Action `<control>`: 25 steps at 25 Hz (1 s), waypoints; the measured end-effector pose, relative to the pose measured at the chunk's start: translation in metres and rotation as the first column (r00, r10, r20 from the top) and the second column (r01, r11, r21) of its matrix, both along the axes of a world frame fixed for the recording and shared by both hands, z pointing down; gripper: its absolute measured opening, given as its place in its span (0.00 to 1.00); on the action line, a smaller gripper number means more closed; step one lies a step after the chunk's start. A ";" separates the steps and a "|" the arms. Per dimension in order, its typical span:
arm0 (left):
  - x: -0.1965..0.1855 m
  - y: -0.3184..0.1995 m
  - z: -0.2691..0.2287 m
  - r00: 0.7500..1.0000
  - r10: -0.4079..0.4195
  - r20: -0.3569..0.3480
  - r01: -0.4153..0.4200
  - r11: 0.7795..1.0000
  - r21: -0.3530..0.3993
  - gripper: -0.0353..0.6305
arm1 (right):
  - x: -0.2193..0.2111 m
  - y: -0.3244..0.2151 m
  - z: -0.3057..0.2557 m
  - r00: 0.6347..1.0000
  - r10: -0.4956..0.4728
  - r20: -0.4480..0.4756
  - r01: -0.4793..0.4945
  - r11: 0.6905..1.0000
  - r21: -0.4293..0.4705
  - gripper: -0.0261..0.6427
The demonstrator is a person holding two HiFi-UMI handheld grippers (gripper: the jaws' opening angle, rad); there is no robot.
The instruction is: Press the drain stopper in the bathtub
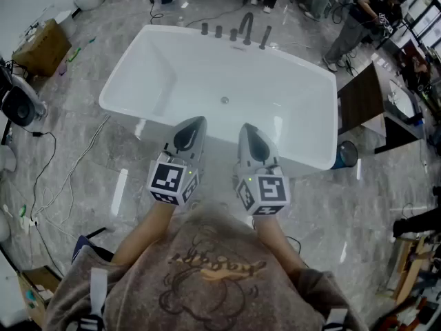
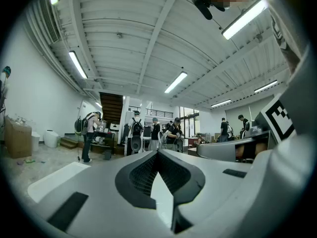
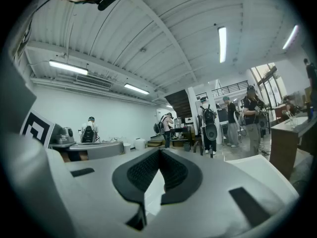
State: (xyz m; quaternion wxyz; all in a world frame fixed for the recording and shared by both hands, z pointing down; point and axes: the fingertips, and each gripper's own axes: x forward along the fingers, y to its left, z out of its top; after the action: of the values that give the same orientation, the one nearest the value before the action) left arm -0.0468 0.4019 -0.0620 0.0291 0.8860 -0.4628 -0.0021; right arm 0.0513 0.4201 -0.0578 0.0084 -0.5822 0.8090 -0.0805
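A white freestanding bathtub (image 1: 165,67) stands on the marble floor ahead of me. Its small round chrome drain stopper (image 1: 224,101) sits in the middle of the tub bottom. My left gripper (image 1: 195,121) and right gripper (image 1: 247,127) hover side by side over the near rim, short of the stopper. Both are tilted up: the left gripper view and the right gripper view show only ceiling and the room, not the tub. The left gripper (image 2: 158,151) and the right gripper (image 3: 159,150) are both shut, tips touching, with nothing held.
Dark faucet fittings (image 1: 246,28) stand on the tub's far rim. A dark wooden cabinet (image 1: 360,98) is right of the tub, a cardboard box (image 1: 43,47) at far left, cables (image 1: 65,178) on the floor at left. Several people (image 1: 355,19) stand beyond the tub.
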 end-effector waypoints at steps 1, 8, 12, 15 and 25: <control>0.000 0.000 -0.001 1.000 0.000 0.000 0.000 1.000 0.000 0.06 | 0.000 0.000 0.000 1.000 0.000 -0.002 0.000 1.000 0.001 0.04; -0.007 0.001 -0.003 1.000 0.010 0.001 -0.010 1.000 -0.001 0.06 | -0.006 0.000 -0.004 1.000 -0.002 0.015 0.001 1.000 0.007 0.04; -0.014 -0.001 -0.003 1.000 0.022 0.006 -0.022 1.000 -0.002 0.06 | -0.012 -0.002 -0.008 1.000 0.008 0.026 -0.008 1.000 0.013 0.04; -0.018 -0.004 -0.001 0.999 0.036 0.009 -0.036 0.999 -0.003 0.06 | -0.015 -0.001 -0.008 0.999 0.026 0.029 -0.026 0.999 0.021 0.04; -0.028 -0.017 0.008 0.998 0.065 0.014 -0.065 0.998 -0.002 0.06 | -0.015 -0.007 -0.001 0.996 0.083 0.038 -0.084 0.996 0.031 0.04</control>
State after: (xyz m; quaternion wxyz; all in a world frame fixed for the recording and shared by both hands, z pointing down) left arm -0.0748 0.3847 -0.0543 0.0267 0.9006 -0.4339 0.0057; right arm 0.0367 0.4132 -0.0586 0.0360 -0.6136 0.7849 -0.0778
